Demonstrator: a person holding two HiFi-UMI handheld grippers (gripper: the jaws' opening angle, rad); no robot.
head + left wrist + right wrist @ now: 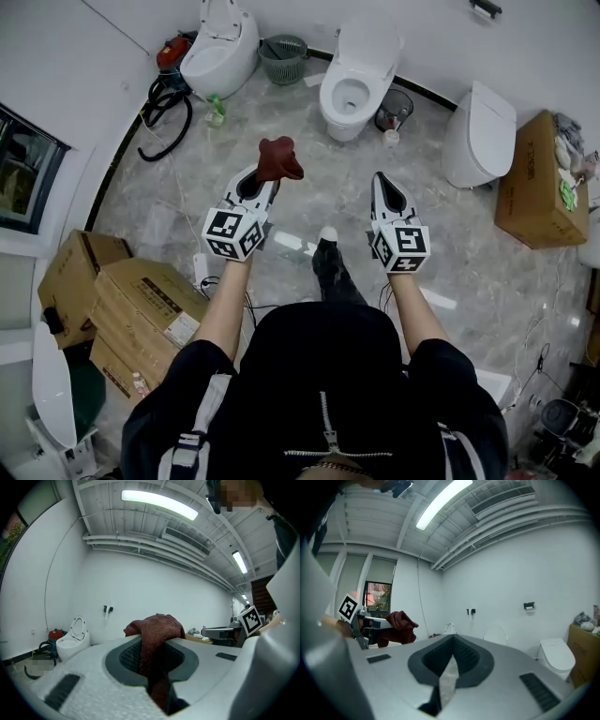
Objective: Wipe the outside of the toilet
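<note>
Three toilets (356,80) beyond cloth (278,159); boxes (131,300), hose (167,108) leftward.

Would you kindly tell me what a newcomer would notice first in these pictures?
The dark red cloth clamped in the left gripper stands out, raised over the grey marble floor. Ahead, a white toilet stands with its lid up. The right gripper is shut and empty.

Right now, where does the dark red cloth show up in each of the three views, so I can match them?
Head view: the cloth is upper centre, at the left gripper's tip.
Left gripper view: dead centre, clamped between the jaws.
Right gripper view: left of middle, seen side-on.
Shared landmark: the raised-lid toilet by the wall.
</note>
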